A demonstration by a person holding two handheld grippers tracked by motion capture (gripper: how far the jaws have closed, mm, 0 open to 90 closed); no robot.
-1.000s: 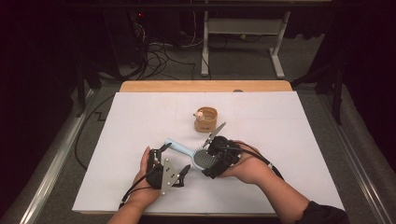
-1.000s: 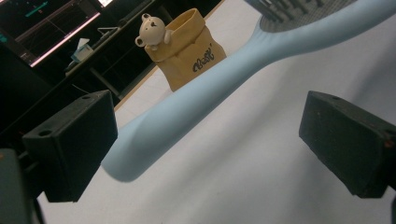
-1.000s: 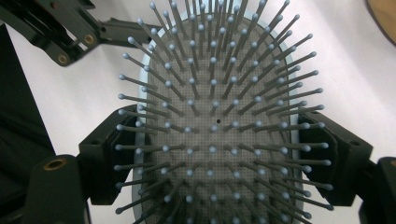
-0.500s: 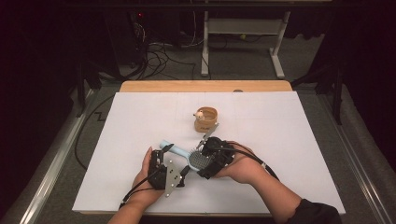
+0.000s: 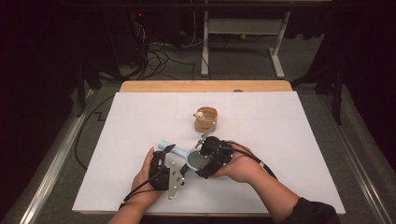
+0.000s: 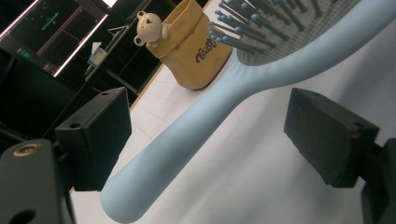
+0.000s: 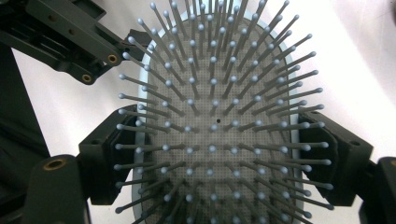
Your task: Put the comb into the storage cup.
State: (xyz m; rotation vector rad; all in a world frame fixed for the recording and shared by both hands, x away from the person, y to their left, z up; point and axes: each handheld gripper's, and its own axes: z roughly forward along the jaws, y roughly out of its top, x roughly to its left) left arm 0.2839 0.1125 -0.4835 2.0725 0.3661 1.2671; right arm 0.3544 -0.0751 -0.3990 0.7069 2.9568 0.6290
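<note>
Beyond the white table (image 5: 289,140), cables (image 5: 154,51) cross the dark floor (image 5: 243,65).

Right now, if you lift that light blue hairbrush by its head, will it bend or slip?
The light blue plastic hairbrush probably stays stiff: its long handle juts straight out from the head without drooping. It seems light, since the right tongs carry it by the head's edges alone. The smooth rounded handle might slip, so the left tongs, which have just been closing around it without touching, should help.

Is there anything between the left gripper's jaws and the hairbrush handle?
Nothing visible. The light blue hairbrush handle already lies between the left gripper's jaws, which have just been closing, with open gaps either side. The right gripper holds the brush head.
</note>
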